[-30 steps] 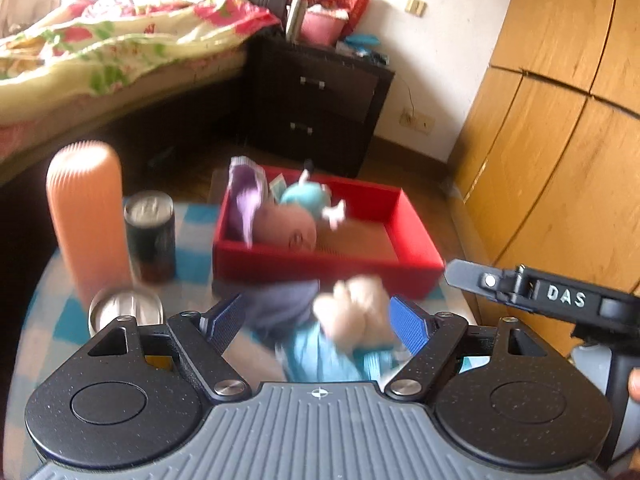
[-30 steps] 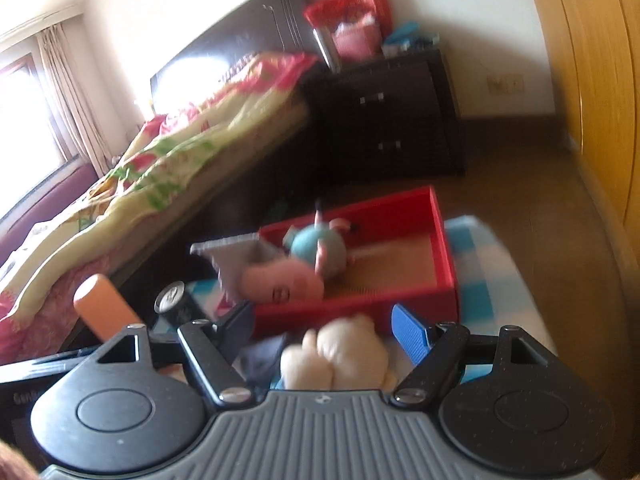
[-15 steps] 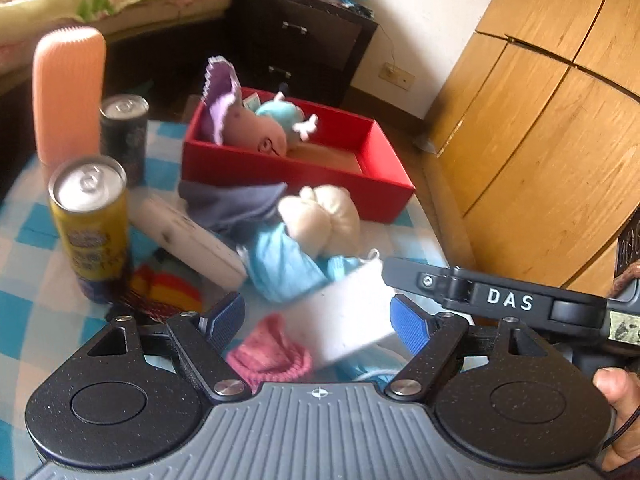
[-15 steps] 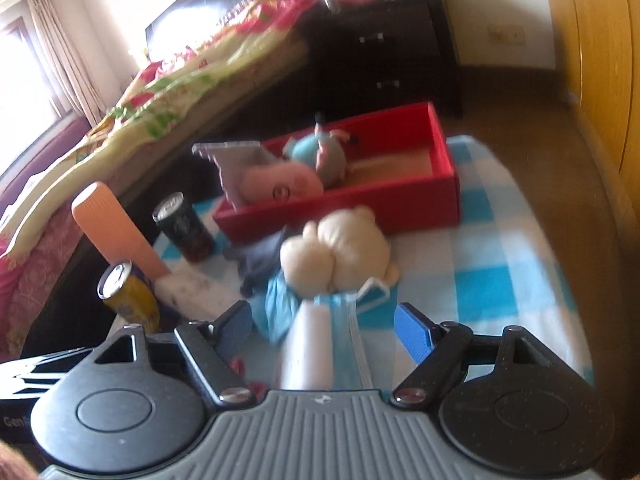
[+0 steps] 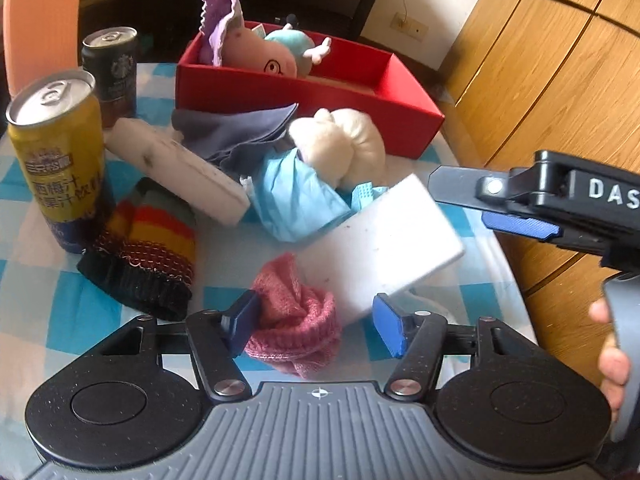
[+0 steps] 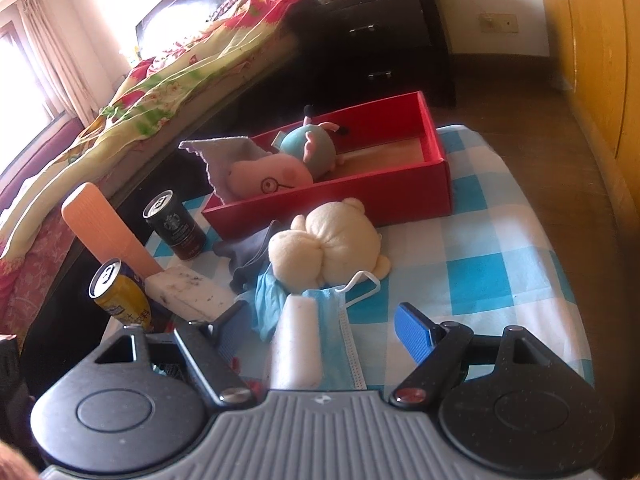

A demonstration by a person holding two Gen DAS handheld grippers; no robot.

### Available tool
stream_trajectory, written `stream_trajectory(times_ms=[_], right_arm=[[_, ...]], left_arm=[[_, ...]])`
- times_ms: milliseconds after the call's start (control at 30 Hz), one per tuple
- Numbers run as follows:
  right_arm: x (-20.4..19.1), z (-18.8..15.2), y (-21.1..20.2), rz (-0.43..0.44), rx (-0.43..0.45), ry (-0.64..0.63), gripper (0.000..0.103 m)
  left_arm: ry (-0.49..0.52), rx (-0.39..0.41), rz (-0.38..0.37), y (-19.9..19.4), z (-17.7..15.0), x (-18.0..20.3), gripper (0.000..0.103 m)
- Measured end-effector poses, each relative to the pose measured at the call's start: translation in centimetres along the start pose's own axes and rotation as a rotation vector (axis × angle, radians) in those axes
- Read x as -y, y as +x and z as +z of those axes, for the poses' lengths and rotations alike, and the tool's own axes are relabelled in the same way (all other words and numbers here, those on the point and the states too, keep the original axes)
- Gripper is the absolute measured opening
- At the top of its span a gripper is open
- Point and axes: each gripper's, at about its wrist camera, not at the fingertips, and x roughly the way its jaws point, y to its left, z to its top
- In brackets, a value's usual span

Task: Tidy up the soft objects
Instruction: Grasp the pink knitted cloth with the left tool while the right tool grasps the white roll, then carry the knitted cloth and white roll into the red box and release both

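Soft toys & cloths by the red box [image 5: 304, 96] on the checked table [image 6: 500, 280].

Red box is the marker: pink pig toy [image 5: 256, 60] & teal toy [image 6: 308, 148] lie inside, at its left end. Just in front of the box sits the cream plush [image 6: 328, 244], touching a blue cloth [image 5: 296, 200]. White block [image 5: 384, 244] is nearer than that. Striped hat [image 5: 148, 256] is front-left, by the yellow can [image 5: 56, 152]. Pink sock [image 5: 296, 324] is nearest, between the spread fingers of the left gripper [image 5: 316, 328], maybe touching the left one, hard to tell. Right gripper [image 6: 320, 332] is spread wide too, holding nothing.
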Motion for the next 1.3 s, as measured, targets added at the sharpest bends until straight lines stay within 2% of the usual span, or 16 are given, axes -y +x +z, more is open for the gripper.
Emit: stream_trajectory(times_ms=[33, 100, 133, 167, 300, 567, 700, 900, 933, 967, 1000, 1067, 1100, 1133, 1300], right_arm=[[0.0, 0.0, 0.1, 0.001, -0.003, -0.002, 0.058], [0.0, -0.1, 0.3, 0.007, -0.018, -0.005, 0.058], [0.0, -0.1, 0.5, 0.011, -0.024, 0.001, 0.058], [0.0, -0.1, 0.6, 0.019, -0.031, 0.006, 0.058], [0.2, -0.1, 1.2, 0.030, -0.054, 0.025, 0.058], [1.0, -0.1, 2.4, 0.046, -0.098, 0.089, 0.058], [1.3, -0.1, 3.0, 0.028, -0.114, 0.119, 0.058], [1.9, -0.5, 4.9, 0.096, -0.184, 0.221, 0.057], [1.8, -0.6, 5.1, 0.098, -0.182, 0.220, 0.055], [1.6, -0.5, 5.2, 0.096, -0.173, 0.215, 0.045], [1.5, -0.4, 5.2, 0.097, -0.170, 0.208, 0.030], [1.4, -0.2, 4.9, 0.111, -0.166, 0.212, 0.017], [1.3, -0.1, 4.6, 0.122, -0.157, 0.213, 0.005], [1.3, 0.0, 4.4, 0.128, -0.151, 0.208, 0.000], [1.3, 0.5, 3.4, 0.147, -0.124, 0.212, 0.000]], left_arm=[[-0.007, -0.010, -0.001, 0.3, 0.0, -0.1, 0.054], [-0.059, -0.035, -0.034, 0.9, 0.1, -0.8, 0.038], [-0.083, -0.041, -0.054, 1.0, 0.2, -1.0, 0.038], [-0.095, -0.042, -0.063, 1.1, 0.2, -1.1, 0.033], [-0.073, -0.041, -0.068, 0.6, 0.3, -0.6, 0.027], [-0.075, -0.023, -0.092, -0.6, 0.7, -0.6, 0.026], [-0.093, -0.012, -0.093, -1.0, 0.9, -1.0, 0.026], [-0.089, -0.027, -0.125, -1.0, 0.9, -0.7, 0.026], [-0.079, -0.029, -0.122, -1.1, 0.8, -0.6, 0.026], [-0.076, -0.030, -0.118, -1.1, 0.8, -0.6, 0.026], [-0.078, -0.028, -0.113, -1.2, 0.8, -0.7, 0.026], [-0.090, -0.023, -0.106, -1.4, 0.8, -1.3, 0.026], [-0.098, -0.022, -0.101, -1.5, 0.8, -1.6, 0.026], [-0.103, -0.021, -0.098, -1.7, 0.8, -1.8, 0.026], [-0.120, -0.005, -0.096, -2.3, 1.0, -2.3, 0.026]])
